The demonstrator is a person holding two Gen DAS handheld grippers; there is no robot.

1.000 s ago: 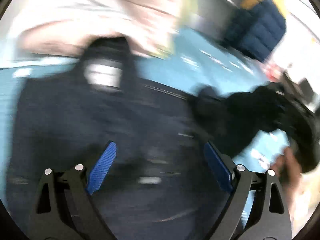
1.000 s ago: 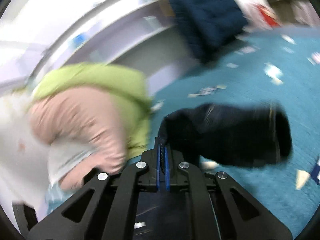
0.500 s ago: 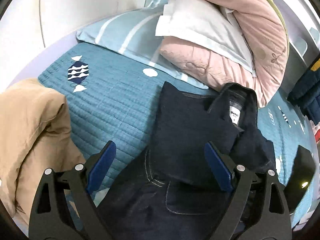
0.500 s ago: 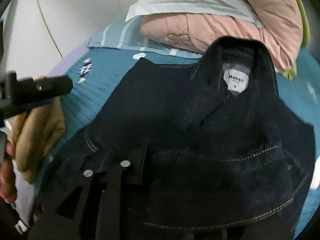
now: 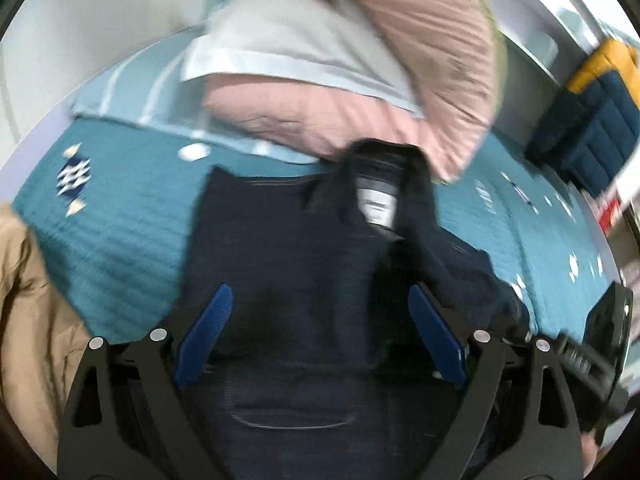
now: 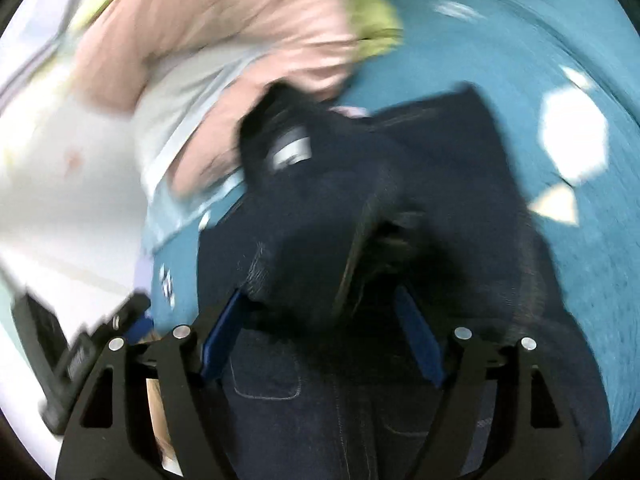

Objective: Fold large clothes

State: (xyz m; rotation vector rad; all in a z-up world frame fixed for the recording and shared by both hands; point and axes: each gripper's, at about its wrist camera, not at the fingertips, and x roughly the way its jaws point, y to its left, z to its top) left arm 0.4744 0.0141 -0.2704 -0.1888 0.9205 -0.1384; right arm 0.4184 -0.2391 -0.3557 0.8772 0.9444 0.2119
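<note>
Left wrist view: dark navy denim jacket (image 5: 280, 264) lies collar-up on the teal quilted bed (image 5: 120, 232).
Left tool (image 5: 320, 324) hangs wide open over the jacket's body, gripping nothing; the right tool (image 6: 320, 328) is opening, a folded-in sleeve (image 6: 360, 240) between its 2 blue pads but not pinched. Judged best: lay the sleeve flat, then smooth before the next fold.
</note>
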